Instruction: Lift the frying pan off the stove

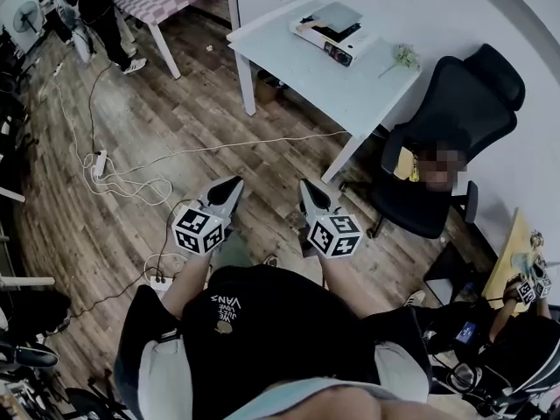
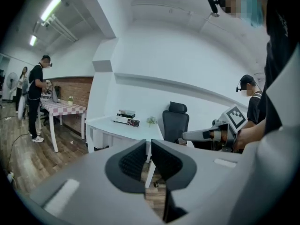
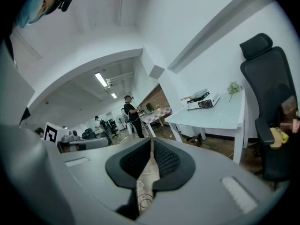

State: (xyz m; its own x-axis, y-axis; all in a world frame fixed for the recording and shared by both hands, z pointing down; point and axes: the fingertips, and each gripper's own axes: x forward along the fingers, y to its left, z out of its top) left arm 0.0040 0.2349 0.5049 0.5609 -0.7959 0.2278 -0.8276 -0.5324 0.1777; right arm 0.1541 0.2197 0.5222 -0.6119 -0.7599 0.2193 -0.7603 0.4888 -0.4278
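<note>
Well ahead of the left gripper (image 1: 234,184) and right gripper (image 1: 307,185), both closed on nothing, a white table (image 1: 350,90) bears a flat appliance (image 1: 331,31), possibly the stove; no frying pan is discernible. Approach pending: move in first.

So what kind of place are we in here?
Probably an office or lab workspace: a white table, a black office chair, and cables trailing across the wood floor.

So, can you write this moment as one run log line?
left gripper: shut, empty | right gripper: shut, empty | stove: on white table, not reached
</note>
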